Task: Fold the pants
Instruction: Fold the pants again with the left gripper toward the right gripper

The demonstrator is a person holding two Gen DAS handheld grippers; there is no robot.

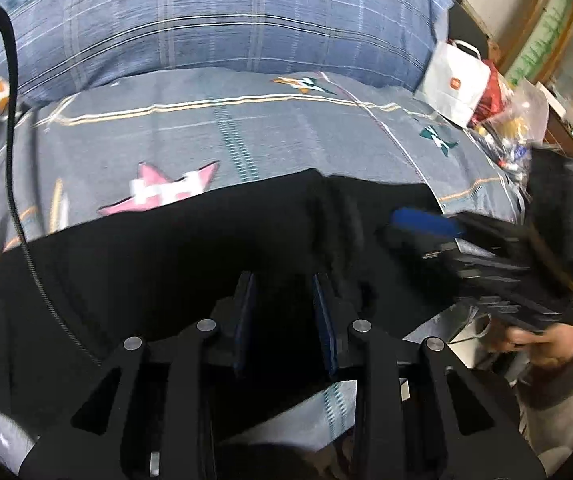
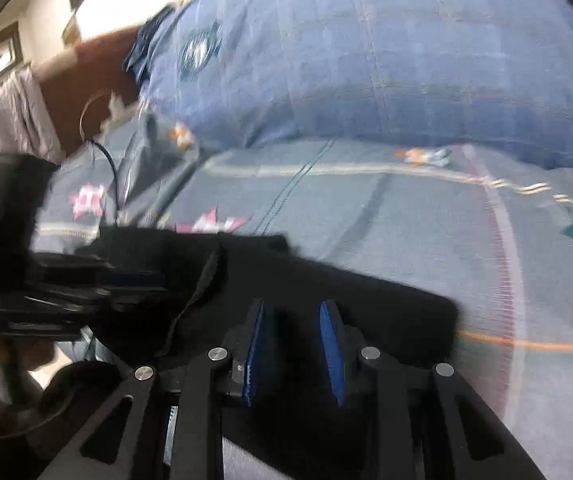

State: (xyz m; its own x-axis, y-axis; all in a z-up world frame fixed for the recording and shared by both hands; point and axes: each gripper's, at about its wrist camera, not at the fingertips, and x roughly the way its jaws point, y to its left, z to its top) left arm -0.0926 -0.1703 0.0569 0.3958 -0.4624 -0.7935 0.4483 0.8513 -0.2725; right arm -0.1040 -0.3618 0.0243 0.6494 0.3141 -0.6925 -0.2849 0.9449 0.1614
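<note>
1. The left gripper [image 1: 284,312] is nearest the camera, and its blue pads sit close together with the black pants [image 1: 166,272] between them; it looks like it is holding the cloth
2. The right gripper [image 2: 296,344] also has its jaws narrow, with black pants cloth [image 2: 326,292] between the blue pads; it seems to pinch the near edge
3. The pants lie flat on the bed sheet [image 1: 286,136], which is grey-blue with pink and green star shapes
4. From the left camera, the right gripper [image 1: 422,232] shows over the pants, held by a hand [image 1: 542,344] in a brown cuff
5. A big blue checked pillow [image 1: 226,20] rests behind the pants
6. A white paper bag [image 1: 456,84] stands past the bed's corner, by some clutter
</note>
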